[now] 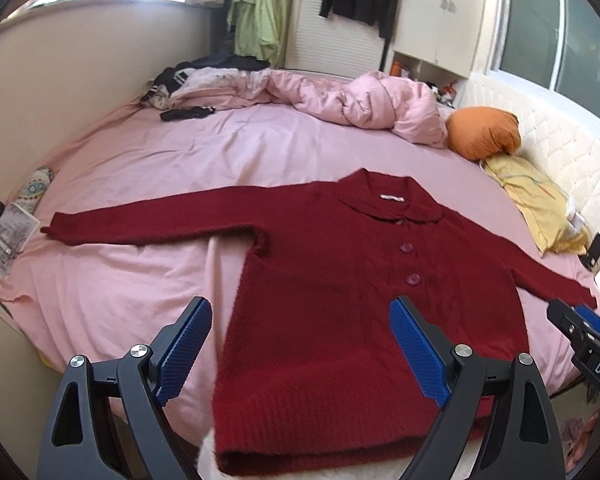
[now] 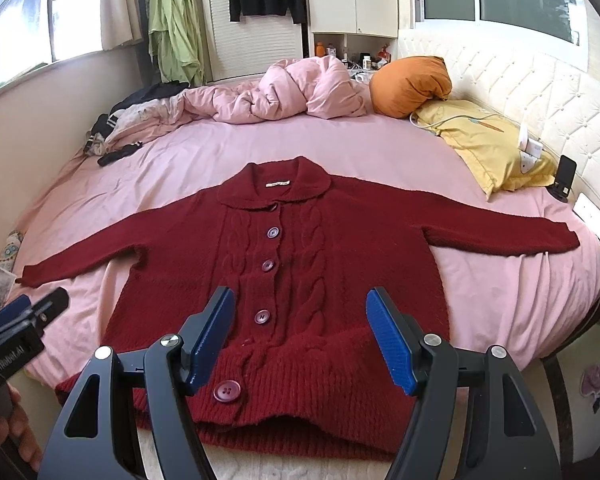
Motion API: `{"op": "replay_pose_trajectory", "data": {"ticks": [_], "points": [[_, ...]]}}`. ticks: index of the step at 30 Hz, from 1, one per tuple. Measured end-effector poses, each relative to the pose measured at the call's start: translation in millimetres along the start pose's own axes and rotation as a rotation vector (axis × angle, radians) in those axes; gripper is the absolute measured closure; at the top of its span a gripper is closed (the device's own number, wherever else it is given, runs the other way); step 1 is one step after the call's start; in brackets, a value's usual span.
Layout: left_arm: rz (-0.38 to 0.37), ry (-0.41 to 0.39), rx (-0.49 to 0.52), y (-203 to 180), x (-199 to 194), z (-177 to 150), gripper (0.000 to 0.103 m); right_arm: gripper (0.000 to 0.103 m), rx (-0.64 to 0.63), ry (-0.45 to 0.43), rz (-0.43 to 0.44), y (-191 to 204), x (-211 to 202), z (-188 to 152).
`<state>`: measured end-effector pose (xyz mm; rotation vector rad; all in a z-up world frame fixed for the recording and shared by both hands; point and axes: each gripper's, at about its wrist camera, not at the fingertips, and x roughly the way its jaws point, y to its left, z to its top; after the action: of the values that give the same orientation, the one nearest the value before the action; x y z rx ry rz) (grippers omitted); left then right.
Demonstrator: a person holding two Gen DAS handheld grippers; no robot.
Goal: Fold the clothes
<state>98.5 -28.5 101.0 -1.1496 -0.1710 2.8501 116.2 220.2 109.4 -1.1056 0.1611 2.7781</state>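
Pink-sheeted bed (image 2: 360,152) fills a cluttered bedroom, with a dark red cable-knit buttoned cardigan (image 2: 300,264) spread flat, front up, sleeves out toward 9 and 3 o'clock and collar at 12. Folding appears not yet begun; the next move likely calls for taking a sleeve or side edge. Left gripper (image 1: 300,344) and right gripper (image 2: 300,336) hover spread wide above the hem, holding nothing.

Cardigan (image 2: 300,272) flat on bed (image 2: 380,152), duvet (image 2: 292,92) and pillows (image 2: 410,84) behind.
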Motion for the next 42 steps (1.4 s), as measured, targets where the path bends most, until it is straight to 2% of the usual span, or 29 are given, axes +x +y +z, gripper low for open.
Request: {"op": "replay_pose_trajectory", "data": {"ticks": [7, 9, 15, 18, 23, 26, 33, 38, 40, 41, 42], "points": [[0.003, 0.023, -0.159, 75, 30, 14, 0.012, 0.034, 0.014, -0.029, 0.008, 0, 17, -8], [0.019, 0.012, -0.216, 107, 36, 19, 0.012, 0.034, 0.012, -0.045, 0.015, 1, 24, -14], [0.084, -0.029, -0.351, 211, 58, 37, 0.012, 0.034, 0.036, -0.004, 0.039, -4, 55, -35], [0.034, -0.038, -0.524, 275, 78, 41, 0.012, 0.034, 0.058, 0.026, 0.059, -7, 66, -43], [-0.016, -0.082, -0.800, 375, 118, 41, 0.012, 0.034, 0.127, 0.013, 0.105, -19, 70, -43], [-0.015, -0.084, -0.957, 427, 145, 36, 0.022, 0.034, 0.139, 0.025, 0.113, -18, 74, -42], [0.062, -0.052, -1.088, 488, 196, 24, 0.023, 0.034, 0.145, 0.037, 0.121, -13, 81, -40], [0.030, -0.110, -1.161, 511, 220, 19, 0.044, 0.034, 0.140, 0.059, 0.126, -13, 86, -40], [0.045, -0.115, -1.158, 516, 226, 23, 0.058, 0.034, 0.141, 0.064, 0.127, -13, 87, -39], [0.053, -0.117, -1.156, 518, 229, 25, 0.062, 0.034, 0.143, 0.067, 0.129, -13, 88, -39], [0.059, -0.115, -1.149, 517, 230, 25, 0.075, 0.034, 0.144, 0.072, 0.129, -13, 89, -39]]}}
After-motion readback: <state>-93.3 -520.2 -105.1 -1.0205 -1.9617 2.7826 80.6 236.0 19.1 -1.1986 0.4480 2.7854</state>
